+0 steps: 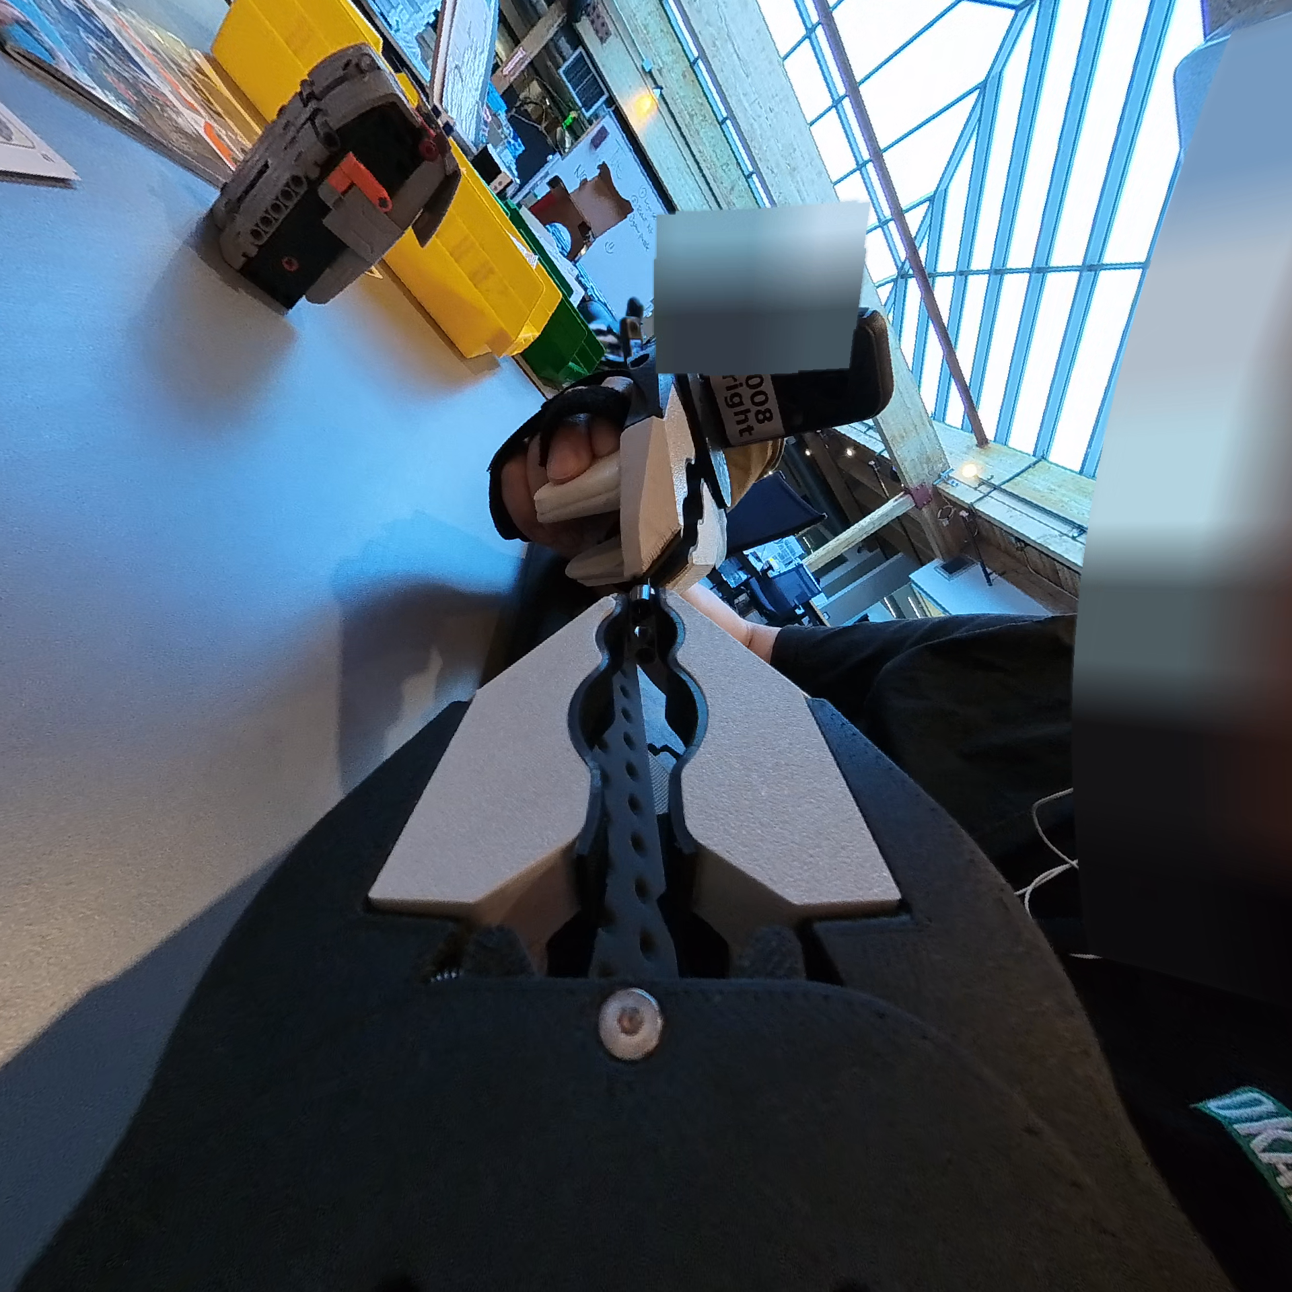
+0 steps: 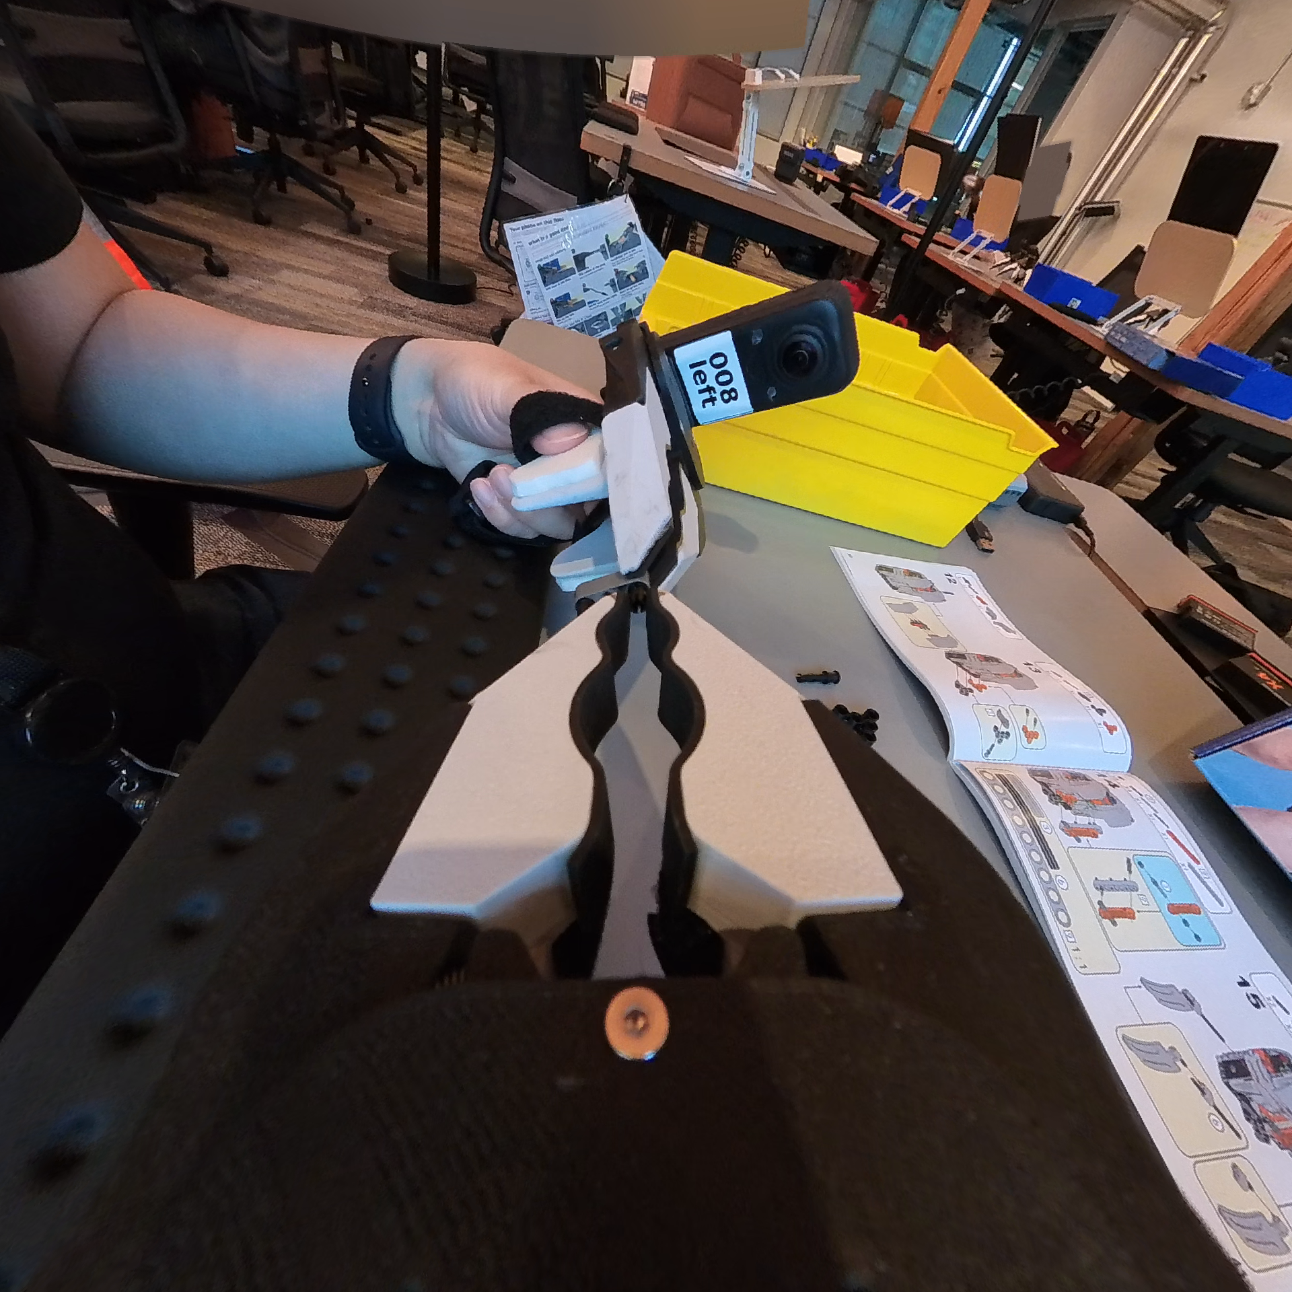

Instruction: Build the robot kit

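L hand-held gripper (image 1: 633,615) clamping perforated beam (image 1: 633,804)

L tongs (image 1: 635,615): jaws nearly closed, clamped on a long black perforated beam (image 1: 633,804) that runs down the gap betw the pads; tips aimed at the R tongs, almost touching them. R tongs (image 2: 637,603): jaws drawn close, narrow gap down the middle, tips pinching a small black pin (image 2: 637,600) right at the L tongs' tip. Both units meet tip to tip above the desk. L hand (image 2: 482,419) wraps its handle, forearm bare, black band on wrist. R hand (image 1: 552,482) grips its handle w/ black strap over fingers.
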Demonstrator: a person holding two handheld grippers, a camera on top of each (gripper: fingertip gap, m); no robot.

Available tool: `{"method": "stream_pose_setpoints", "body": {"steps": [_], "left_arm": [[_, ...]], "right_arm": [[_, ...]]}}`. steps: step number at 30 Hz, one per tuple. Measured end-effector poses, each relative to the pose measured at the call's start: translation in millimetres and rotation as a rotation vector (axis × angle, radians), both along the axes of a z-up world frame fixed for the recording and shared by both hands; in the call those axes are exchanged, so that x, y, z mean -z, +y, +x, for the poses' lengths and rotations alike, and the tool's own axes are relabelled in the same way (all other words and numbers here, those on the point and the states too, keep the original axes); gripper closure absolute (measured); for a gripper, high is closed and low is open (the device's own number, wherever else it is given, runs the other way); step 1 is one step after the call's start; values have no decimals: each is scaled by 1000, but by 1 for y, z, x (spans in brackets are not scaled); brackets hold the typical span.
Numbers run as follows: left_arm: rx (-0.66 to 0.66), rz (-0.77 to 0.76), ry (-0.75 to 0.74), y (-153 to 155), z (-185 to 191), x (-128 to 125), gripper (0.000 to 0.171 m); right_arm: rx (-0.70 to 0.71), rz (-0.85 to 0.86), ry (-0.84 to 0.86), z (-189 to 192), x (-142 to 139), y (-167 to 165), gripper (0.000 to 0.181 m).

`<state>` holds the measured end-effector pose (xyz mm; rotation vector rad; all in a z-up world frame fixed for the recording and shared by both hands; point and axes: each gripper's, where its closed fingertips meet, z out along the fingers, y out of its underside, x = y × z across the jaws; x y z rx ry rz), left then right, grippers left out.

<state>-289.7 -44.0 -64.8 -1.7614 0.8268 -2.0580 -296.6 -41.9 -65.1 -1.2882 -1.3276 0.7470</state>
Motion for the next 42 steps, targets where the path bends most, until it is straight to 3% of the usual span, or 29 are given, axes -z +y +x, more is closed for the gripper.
{"method": "stream_pose_setpoints", "body": {"steps": [42], "left_arm": [[8, -20, -12, 0, -2, -1, 168]], "right_arm": [[0, 8, 26, 1, -3, 0, 175]]}}
